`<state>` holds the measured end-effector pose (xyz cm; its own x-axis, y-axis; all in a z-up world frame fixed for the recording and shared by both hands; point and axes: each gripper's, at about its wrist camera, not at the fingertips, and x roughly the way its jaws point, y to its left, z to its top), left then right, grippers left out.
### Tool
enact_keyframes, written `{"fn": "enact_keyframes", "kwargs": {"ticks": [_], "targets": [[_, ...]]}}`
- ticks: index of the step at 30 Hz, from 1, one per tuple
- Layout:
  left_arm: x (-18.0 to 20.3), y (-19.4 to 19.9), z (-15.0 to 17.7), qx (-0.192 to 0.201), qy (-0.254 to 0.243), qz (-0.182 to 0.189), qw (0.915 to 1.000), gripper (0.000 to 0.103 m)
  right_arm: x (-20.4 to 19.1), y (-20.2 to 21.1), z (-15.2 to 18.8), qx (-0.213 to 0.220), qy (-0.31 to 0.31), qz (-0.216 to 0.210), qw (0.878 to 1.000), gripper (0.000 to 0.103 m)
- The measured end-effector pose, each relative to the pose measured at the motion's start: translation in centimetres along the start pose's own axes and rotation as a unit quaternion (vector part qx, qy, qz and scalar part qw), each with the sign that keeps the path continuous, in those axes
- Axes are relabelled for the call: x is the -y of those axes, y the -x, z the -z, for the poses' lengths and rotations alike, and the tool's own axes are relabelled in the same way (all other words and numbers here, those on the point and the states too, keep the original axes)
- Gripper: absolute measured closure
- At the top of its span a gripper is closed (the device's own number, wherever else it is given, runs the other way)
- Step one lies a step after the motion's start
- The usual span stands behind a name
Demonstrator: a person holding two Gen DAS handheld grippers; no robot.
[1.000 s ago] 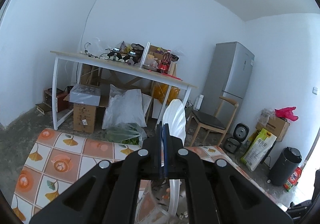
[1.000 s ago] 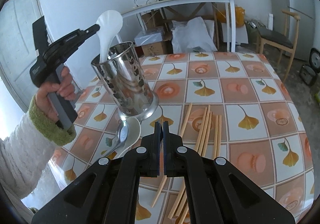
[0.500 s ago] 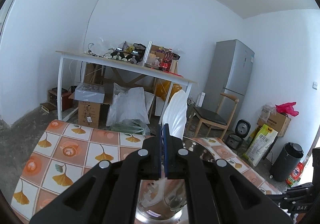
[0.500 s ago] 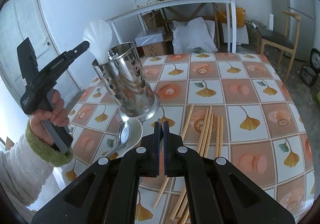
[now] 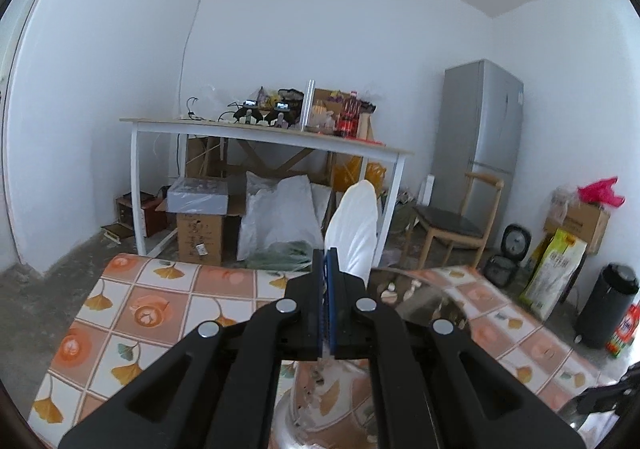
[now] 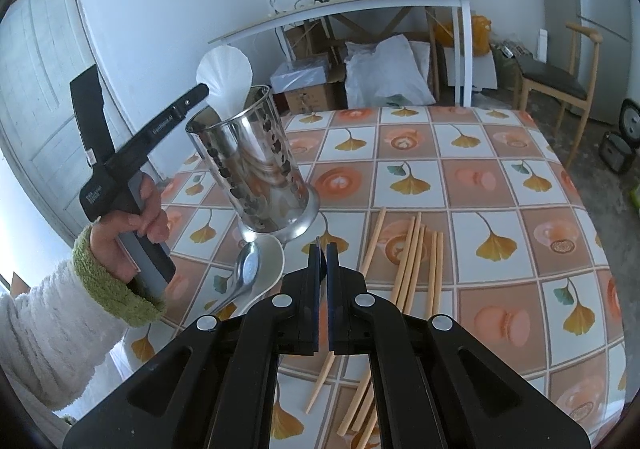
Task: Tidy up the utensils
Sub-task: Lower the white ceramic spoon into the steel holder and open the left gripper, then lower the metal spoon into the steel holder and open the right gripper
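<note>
My left gripper [image 5: 329, 253] is shut on a white spoon [image 5: 355, 229]. In the right wrist view the left gripper [image 6: 203, 90] holds that white spoon [image 6: 225, 73] bowl-up with its handle down inside the perforated steel utensil holder [image 6: 250, 161], which stands tilted on the tiled table [image 6: 472, 169]. The holder's rim [image 5: 424, 289] shows just below the left gripper. My right gripper [image 6: 322, 248] is shut and empty, above the table. A metal spoon [image 6: 246, 269] lies on a white spoon [image 6: 270, 261] in front of the holder. Several wooden chopsticks [image 6: 412, 261] lie to the right.
A white desk [image 6: 360, 9] with clutter, boxes and bags stands behind the table. A wooden chair [image 6: 560, 77] and a fridge [image 5: 476, 125] are at the right. A black bin [image 5: 608, 305] stands on the floor.
The left gripper has pulled back to the left with the white spoon, its handle still in the holder. The right gripper has hardly moved.
</note>
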<state>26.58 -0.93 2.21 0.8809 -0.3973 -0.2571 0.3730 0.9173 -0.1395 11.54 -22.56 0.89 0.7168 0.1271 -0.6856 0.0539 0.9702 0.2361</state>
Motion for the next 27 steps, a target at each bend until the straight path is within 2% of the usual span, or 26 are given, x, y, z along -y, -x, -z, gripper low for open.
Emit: {"fn": "enact_keyframes", "kwargs": {"ticks": [9,19,21,25,27], "targets": [[0.8,-0.9,-0.3,-0.050,-0.042,-0.032,0.9973,0.099,-0.3,0.8,0.1,0.007,0.000,0.001,1.000,0.101],[-0.1,-0.8,-1.5,-0.106,0.004,-0.019,0.9942,0.095,-0.6,3.0,-0.1,0.022,0.003,0.012,1.000,0.101],[-0.2,-0.6,-1.4,-0.112,0.011,-0.015,0.9936,0.085,-0.8,3.4,-0.1,0.026,0.004,0.014,1.000,0.101],[-0.5,0.3,-1.6,-0.109,0.025,-0.006,0.9937,0.076,-0.8,4.0,-0.3,0.030,0.002,0.018,0.999,0.101],[-0.7,0.9,-1.9,-0.103,0.032,0.000,0.9942,0.067,-0.8,4.4,-0.9,0.036,0.001,0.019,0.999,0.101]]}}
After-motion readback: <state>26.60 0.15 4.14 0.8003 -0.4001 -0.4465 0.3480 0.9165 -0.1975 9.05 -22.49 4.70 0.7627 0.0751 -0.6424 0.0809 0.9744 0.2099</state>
